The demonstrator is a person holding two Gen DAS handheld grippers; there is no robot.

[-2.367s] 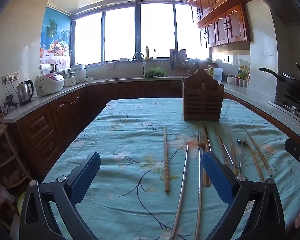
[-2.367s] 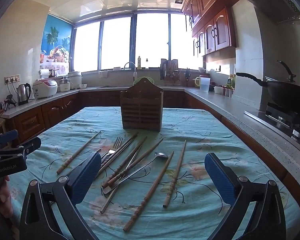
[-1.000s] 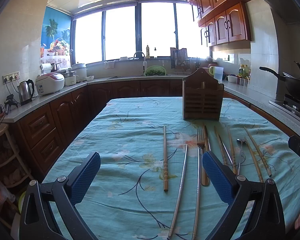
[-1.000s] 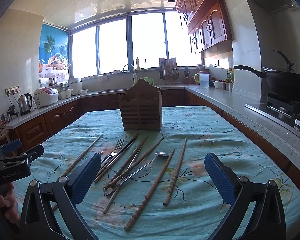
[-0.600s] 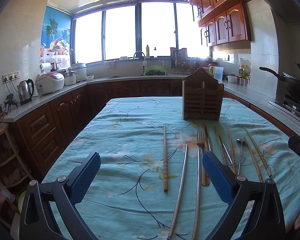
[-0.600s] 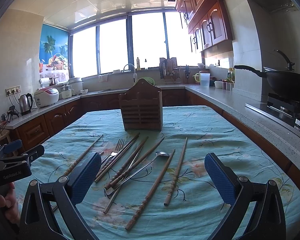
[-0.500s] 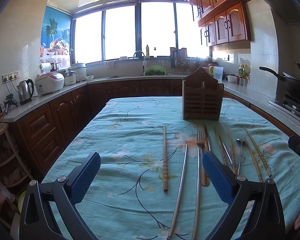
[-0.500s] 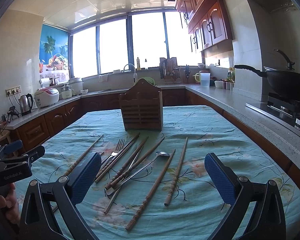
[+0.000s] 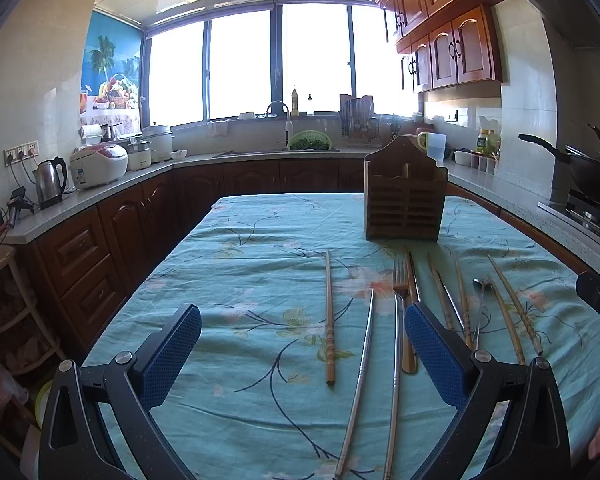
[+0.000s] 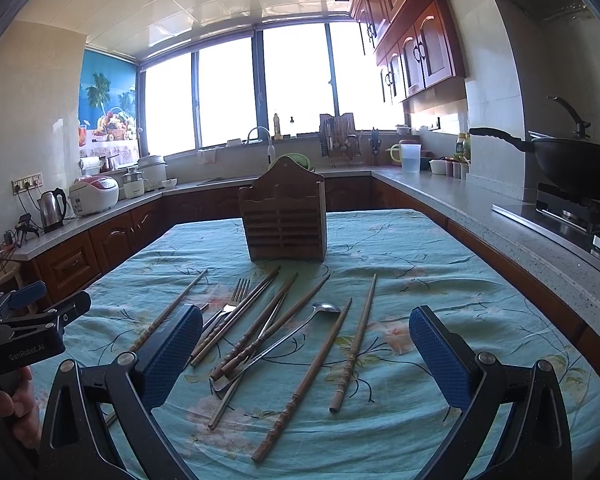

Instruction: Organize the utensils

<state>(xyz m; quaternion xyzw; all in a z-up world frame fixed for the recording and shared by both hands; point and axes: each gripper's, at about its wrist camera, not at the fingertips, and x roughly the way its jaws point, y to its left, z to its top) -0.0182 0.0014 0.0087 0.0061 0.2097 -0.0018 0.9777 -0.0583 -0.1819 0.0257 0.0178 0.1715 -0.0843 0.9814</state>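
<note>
Wooden chopsticks (image 10: 354, 342) on counter (image 10: 440, 264): light, stiff, likely rolling | steel fork (image 9: 398, 320): slick | grip mid-shaft | left tongs (image 9: 302, 354), right tongs (image 10: 306, 356) apart, empty

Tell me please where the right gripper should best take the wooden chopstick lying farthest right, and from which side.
Probably at the mid-shaft of the wooden chopstick, from straight above, fingers across its length. It lies flat on the tablecloth, apart from its neighbours, so both fingers have room. The right gripper is open.

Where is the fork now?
In the right wrist view the fork lies flat on the tablecloth, left of centre, before the wooden utensil holder, among chopsticks.
</note>
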